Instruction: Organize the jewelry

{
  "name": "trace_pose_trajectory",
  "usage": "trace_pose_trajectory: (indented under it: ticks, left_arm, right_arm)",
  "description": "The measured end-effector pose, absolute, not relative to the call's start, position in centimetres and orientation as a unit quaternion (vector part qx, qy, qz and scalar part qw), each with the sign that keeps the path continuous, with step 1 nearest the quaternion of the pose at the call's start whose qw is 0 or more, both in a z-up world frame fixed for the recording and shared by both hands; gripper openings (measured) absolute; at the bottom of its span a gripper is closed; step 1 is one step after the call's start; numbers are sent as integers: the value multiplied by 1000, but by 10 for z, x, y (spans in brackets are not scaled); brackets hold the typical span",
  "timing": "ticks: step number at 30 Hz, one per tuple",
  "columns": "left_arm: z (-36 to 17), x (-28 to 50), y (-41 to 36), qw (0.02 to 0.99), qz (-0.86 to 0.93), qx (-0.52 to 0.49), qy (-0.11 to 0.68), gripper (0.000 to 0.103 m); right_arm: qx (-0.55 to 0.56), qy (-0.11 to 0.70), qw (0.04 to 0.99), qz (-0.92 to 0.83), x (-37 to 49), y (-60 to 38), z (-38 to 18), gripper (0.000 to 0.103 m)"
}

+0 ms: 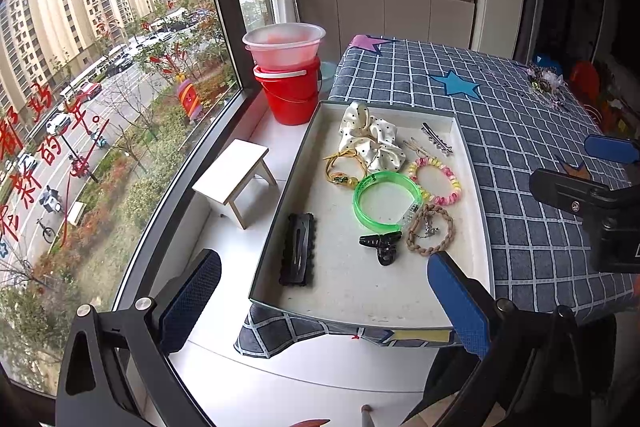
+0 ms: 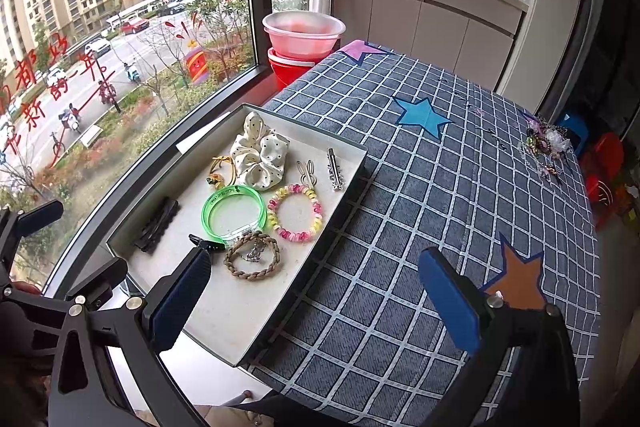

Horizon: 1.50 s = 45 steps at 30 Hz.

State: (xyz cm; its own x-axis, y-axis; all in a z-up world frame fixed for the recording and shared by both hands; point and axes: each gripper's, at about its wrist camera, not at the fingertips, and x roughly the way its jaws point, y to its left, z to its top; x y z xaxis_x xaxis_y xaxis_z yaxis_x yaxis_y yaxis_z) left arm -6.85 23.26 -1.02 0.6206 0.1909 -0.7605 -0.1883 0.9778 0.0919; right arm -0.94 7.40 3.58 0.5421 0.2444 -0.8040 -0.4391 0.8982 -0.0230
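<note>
Both grippers — left gripper (image 1: 324, 301), right gripper (image 2: 316, 297) — gape wide and empty; the overhanging tray (image 1: 360, 303) could tip if pressed.

Green bangle (image 1: 387, 201), grid-checked navy tablecloth (image 1: 532, 147)

Shallow grey cardboard tray (image 1: 474, 187) sits at left near edge of blue checked tablecloth (image 2: 440, 207), beside window. In tray: white dotted scrunchie (image 1: 370, 137) far; green plastic bangle (image 1: 386, 201) centre; braided brown bracelet (image 1: 430, 233) near right; black ridged hair clip (image 1: 298, 249) near left. Tangled jewelry heap (image 2: 544, 147) lies far right on cloth, well apart from tray.
</note>
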Motion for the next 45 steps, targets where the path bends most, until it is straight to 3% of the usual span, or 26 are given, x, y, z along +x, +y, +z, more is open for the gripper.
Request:
trace_pose_trajectory:
  ticks: [45]
  left_arm:
    - [-14,-66,231,899,105,6,426,103]
  right_arm:
    - [-110,439,870,197,-9,73,35,103]
